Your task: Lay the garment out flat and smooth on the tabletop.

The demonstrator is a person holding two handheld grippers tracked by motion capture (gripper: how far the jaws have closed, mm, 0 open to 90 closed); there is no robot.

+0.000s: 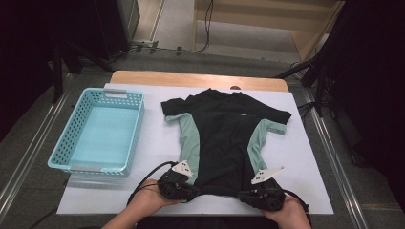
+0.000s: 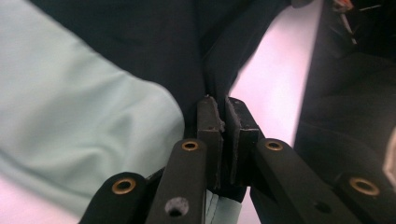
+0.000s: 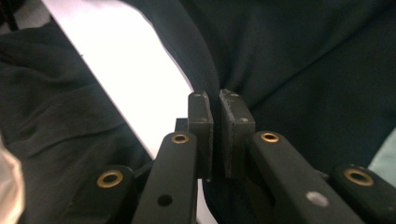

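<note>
T-shirt pinched at its hem by both grippers
It is spread flat on the tabletop, long axis toward 12 o'clock; the left hand-held gripper and right hand-held gripper are each clamped on a hem corner.

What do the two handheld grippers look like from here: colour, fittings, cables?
Both the left gripper and the right gripper are black, each topped by a pale grey three-cornered plate. A black cable loops off the left one. Up close, their jaws are flat black bars on black link arms with brass-coloured rivets.
</note>
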